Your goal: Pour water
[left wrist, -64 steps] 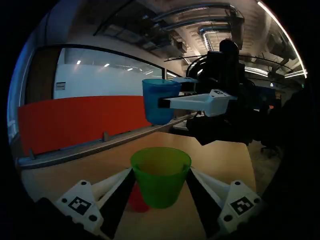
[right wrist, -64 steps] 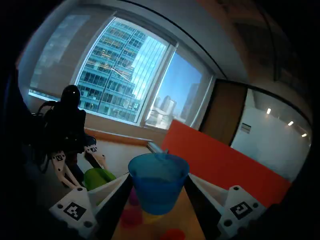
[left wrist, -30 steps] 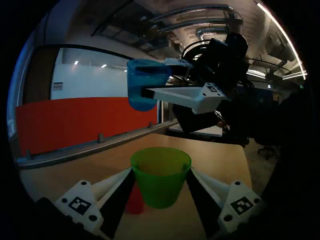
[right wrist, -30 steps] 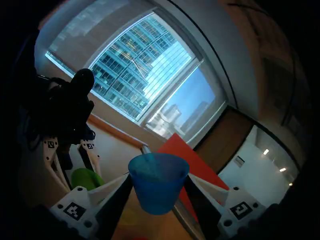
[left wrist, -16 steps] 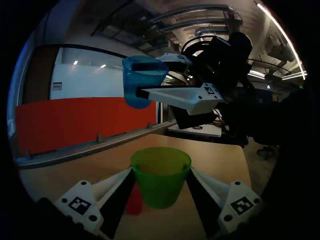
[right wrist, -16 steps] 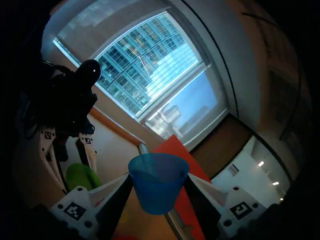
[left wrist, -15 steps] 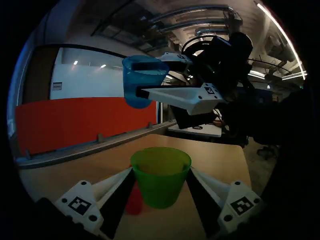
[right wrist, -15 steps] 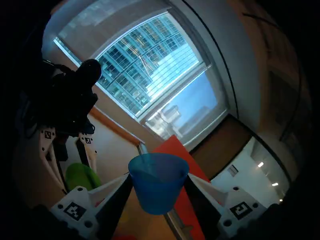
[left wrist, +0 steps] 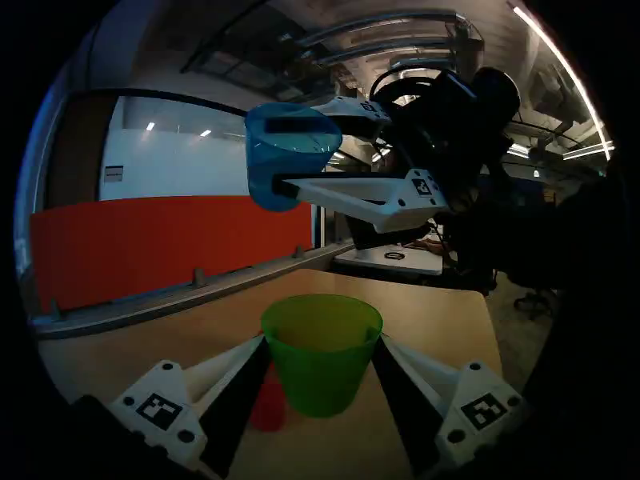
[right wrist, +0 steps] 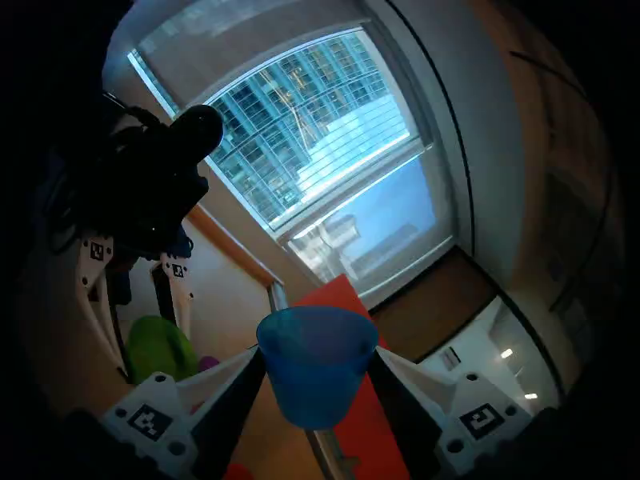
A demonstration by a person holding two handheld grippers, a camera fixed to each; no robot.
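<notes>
Blue cup [left wrist: 270, 164] aslant above green cup [left wrist: 322, 364], wooden table [left wrist: 436, 320], orange partition [left wrist: 160, 240].

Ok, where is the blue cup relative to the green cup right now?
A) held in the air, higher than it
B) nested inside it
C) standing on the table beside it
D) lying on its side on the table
A: in the left gripper view the right gripper holds the blue cup in the air between its jaws, well above the rim of the green cup.

Close facing views, sharing green cup [left wrist: 322, 356]
</notes>
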